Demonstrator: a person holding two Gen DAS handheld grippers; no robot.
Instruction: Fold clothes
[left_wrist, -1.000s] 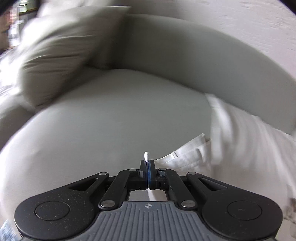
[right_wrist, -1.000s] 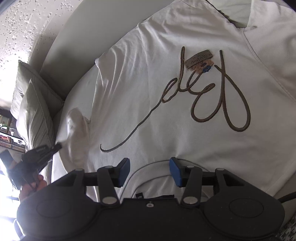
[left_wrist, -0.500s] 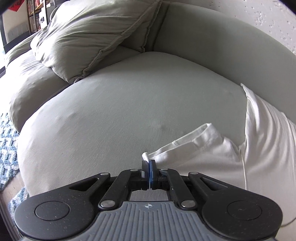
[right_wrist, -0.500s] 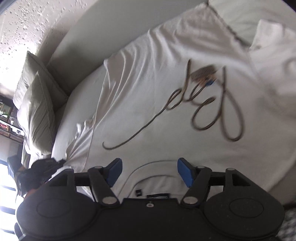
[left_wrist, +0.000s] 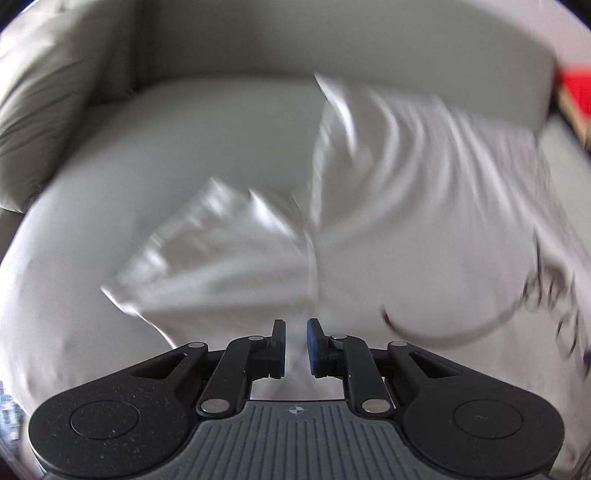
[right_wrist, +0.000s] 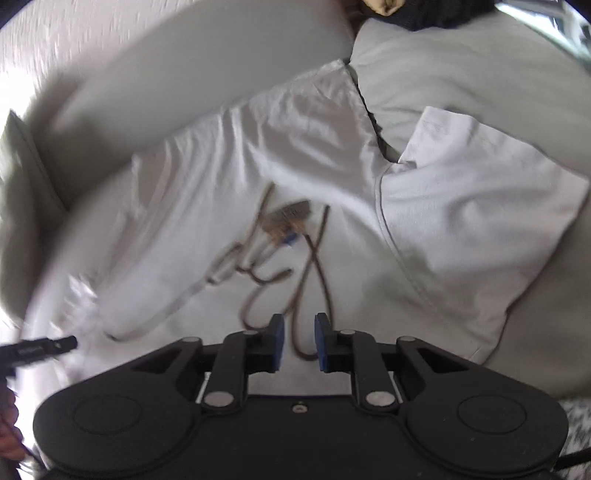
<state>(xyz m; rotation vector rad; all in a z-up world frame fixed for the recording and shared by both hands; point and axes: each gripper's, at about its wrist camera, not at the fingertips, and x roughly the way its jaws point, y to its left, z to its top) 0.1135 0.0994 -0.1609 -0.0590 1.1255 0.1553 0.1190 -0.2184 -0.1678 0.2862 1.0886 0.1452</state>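
Left wrist view shows the left gripper (left_wrist: 295, 341) with a narrow gap between its blue pads and nothing pinched there; pale cloth lies under and beyond the tips. Ahead and to the left of the fingers, one sleeve (left_wrist: 221, 254) of the white shirt (left_wrist: 424, 221) lies spread out on the grey sofa cushion (left_wrist: 122, 177), its cuff pointing away to the left. Straight ahead and to the right of the fingers the shirt's body runs back toward the sofa backrest (left_wrist: 332, 40), with part of the dark looping script (left_wrist: 554, 295) at the far right; motion blur hides finer creases. Further left of the fingers a loose pillow (left_wrist: 40, 92) leans in the corner.

Right wrist view shows the right gripper (right_wrist: 299, 343) also narrowly parted and empty, hovering over the chest; whether the tips touch the cloth I cannot tell. Left of the fingers, the other gripper's black tip pokes in near the sleeve. Just ahead sits the script with a small tag (right_wrist: 288, 218); to the right, the second sleeve (right_wrist: 480, 206) lies flat and outstretched.

By my reading the task is at its start: the shirt is laid face up with both sleeves out, and no fold is visible yet. Sleeves, sides and the lengthwise fold all appear to remain
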